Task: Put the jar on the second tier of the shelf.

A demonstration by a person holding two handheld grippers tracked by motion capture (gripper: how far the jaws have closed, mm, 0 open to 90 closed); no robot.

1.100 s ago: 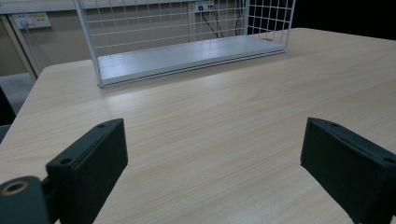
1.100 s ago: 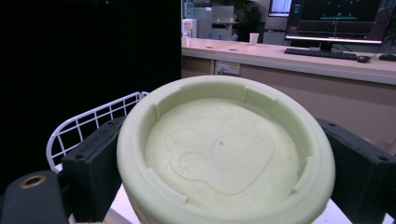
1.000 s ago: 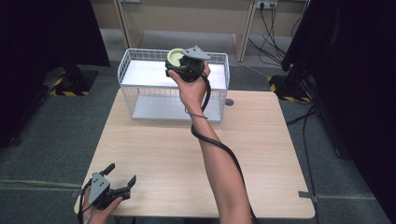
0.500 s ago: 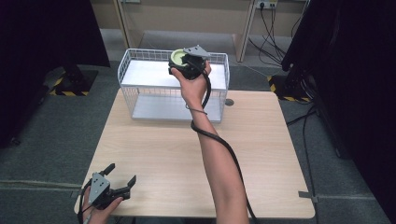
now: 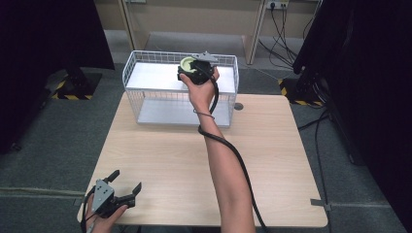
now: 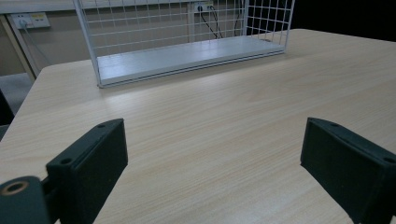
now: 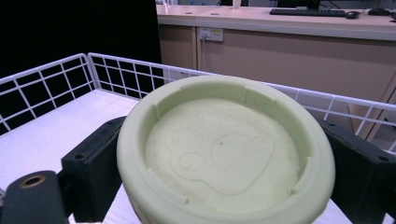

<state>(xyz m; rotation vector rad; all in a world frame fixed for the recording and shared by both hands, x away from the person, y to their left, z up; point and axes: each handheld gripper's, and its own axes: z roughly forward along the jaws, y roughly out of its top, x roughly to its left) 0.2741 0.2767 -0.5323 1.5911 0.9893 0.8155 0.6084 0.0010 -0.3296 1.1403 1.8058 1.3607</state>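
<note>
A pale green round bowl (image 7: 224, 154) with a paw print moulded on its upturned base sits between the jaws of my right gripper (image 5: 193, 72), which is shut on it. In the high view the bowl (image 5: 186, 63) is held over the right half of the white wire basket (image 5: 141, 60) at the table's far edge. My left gripper (image 5: 124, 183) rests at the near left corner of the table, open, with bare wood between its two black pads (image 6: 88, 163).
The basket (image 6: 177, 51) has a white flat floor and tall wire walls. A small round grey disc (image 5: 238, 106) lies on the table right of the basket. Black cable (image 5: 233, 150) trails along the right forearm. Dark stands flank the table.
The right gripper with the bowl has shifted very slightly over the basket. The left gripper has stayed where it was.
</note>
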